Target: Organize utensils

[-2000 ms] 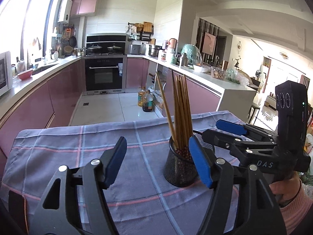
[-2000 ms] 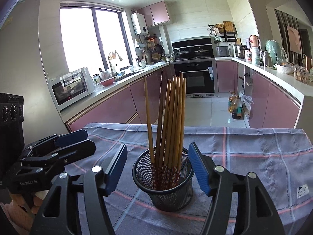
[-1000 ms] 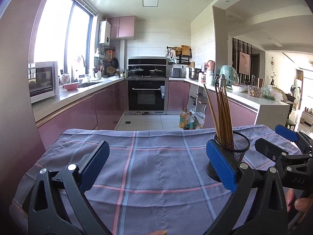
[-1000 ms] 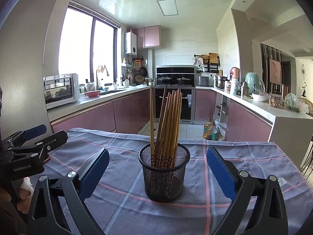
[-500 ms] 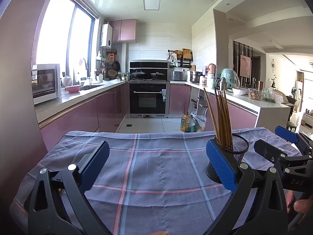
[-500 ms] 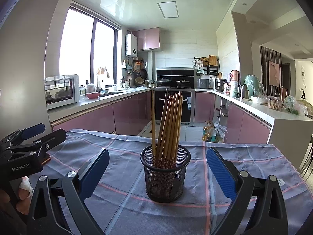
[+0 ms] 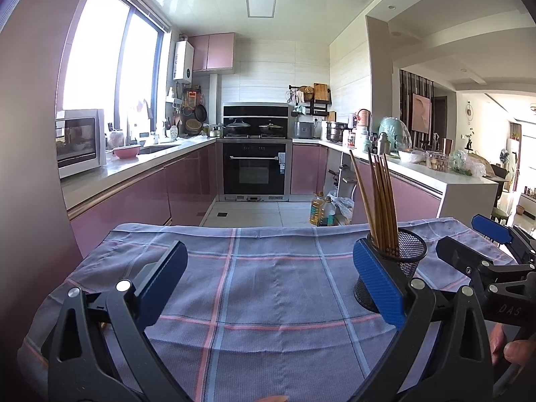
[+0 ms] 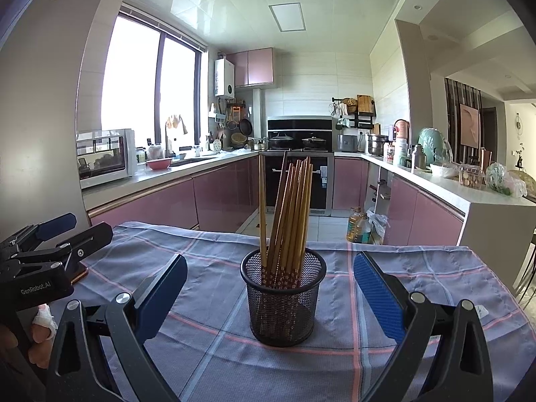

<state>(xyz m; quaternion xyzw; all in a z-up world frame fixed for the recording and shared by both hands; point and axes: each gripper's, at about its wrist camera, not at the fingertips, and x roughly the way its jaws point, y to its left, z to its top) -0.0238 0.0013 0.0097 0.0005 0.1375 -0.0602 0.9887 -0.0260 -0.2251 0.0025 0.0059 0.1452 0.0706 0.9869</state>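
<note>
A black mesh holder [image 8: 284, 301] stands upright on the blue checked tablecloth [image 8: 418, 274], with several wooden chopsticks [image 8: 288, 214] standing in it. My right gripper [image 8: 269, 298] is open and empty, pulled back, its blue pads on either side of the holder without touching it. My left gripper [image 7: 268, 281] is open and empty over bare cloth [image 7: 261, 284]; the holder [image 7: 398, 268] with the chopsticks [image 7: 378, 197] sits behind its right pad. The right gripper shows at the right edge of the left wrist view [image 7: 475, 244], the left gripper at the left edge of the right wrist view [image 8: 70, 231].
The table's far edge drops to the kitchen floor, where oil bottles [image 8: 360, 227] stand. Pink cabinets, a black oven [image 7: 254, 167] and a microwave [image 7: 80, 140] line the walls. A white counter [image 8: 485, 197] with clutter runs on the right.
Both grippers have drawn back from the holder and levelled, jaws widening. Over the last half second the views have barely shifted.
</note>
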